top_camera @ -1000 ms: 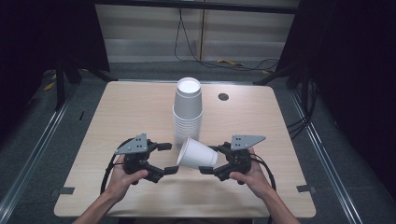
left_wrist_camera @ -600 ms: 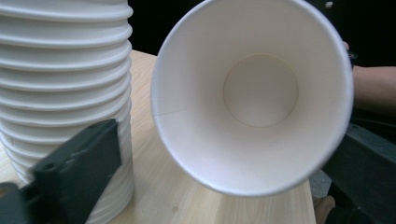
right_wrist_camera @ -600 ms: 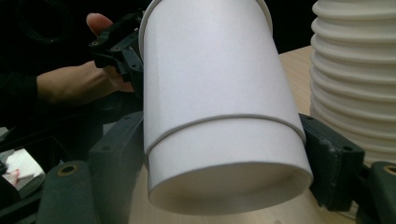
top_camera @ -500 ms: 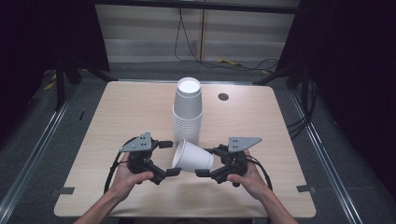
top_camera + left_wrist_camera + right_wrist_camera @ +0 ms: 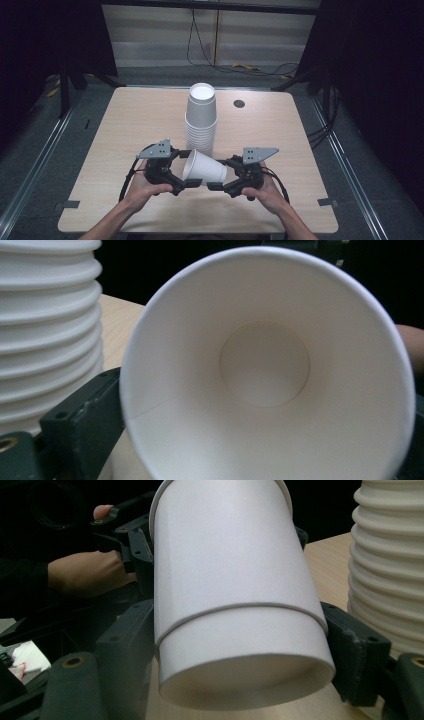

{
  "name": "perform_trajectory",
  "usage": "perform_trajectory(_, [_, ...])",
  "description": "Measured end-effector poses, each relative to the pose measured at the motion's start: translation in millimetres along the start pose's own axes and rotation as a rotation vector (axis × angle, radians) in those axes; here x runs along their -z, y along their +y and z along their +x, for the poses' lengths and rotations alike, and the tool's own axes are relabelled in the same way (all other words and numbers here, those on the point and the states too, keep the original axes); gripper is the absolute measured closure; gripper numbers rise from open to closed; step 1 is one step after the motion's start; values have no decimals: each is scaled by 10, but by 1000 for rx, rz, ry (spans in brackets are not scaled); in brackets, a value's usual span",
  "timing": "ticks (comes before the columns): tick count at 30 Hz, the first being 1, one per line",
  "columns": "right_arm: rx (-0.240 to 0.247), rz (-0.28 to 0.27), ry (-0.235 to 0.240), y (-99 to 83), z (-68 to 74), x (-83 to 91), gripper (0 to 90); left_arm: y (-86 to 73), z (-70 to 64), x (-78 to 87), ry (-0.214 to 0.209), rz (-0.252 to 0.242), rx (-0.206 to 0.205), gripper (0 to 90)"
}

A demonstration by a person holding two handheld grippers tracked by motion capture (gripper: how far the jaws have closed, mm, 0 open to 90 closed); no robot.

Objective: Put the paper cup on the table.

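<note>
the high view is evenly lit from above on the table (image 5: pixel 125 130), with dark surroundings and soft, short shadows. both gripper views are close and soft: the paper cup (image 5: pixel 270 375) is slightly blurred, the cup stack (image 5: pixel 390 565) bright, backgrounds nearly black.

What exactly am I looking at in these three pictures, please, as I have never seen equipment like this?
A person sits at a wooden table, holding a hand-operated clamp in each hand: the left gripper and the right gripper. One picture looks down from above; the other two come from cameras riding on each clamp. On the table stands a stack of white paper cups. Between the clamps is a paper cup lying sideways, its mouth toward the left one. In the right gripper view, that gripper's jaws press its base end.
</note>
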State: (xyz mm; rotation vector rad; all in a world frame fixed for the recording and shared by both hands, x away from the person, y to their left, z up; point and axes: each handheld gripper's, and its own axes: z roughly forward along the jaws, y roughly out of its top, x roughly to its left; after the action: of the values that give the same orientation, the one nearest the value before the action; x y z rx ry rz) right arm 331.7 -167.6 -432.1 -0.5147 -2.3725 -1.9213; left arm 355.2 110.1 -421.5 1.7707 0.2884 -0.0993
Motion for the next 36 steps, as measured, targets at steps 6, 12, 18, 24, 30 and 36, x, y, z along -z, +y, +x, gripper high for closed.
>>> perform_trajectory(6, [17, 0, 3, 6, 21, -6, 231, 57, -19, 29, -12, -21, -16, 42])
perform_trajectory(12, [17, 4, -2, -4, 25, -18, 231, 24, -6, 2, -15, -11, -10, 35])
perform_trajectory(18, [13, 6, 2, -19, 26, -25, 231, -4, 13, -34, -36, 8, 0, 37])
perform_trajectory(24, [10, 20, 7, -27, 23, -32, 233, 24, -2, -29, -34, 36, -6, 53])
perform_trajectory(30, [-16, 63, 5, -28, 26, -35, 216, 24, -17, -20, -50, 60, -16, 85])
perform_trajectory(36, [-43, 116, -5, -30, 37, -47, 190, 15, -44, -48, -30, 84, -36, 92])
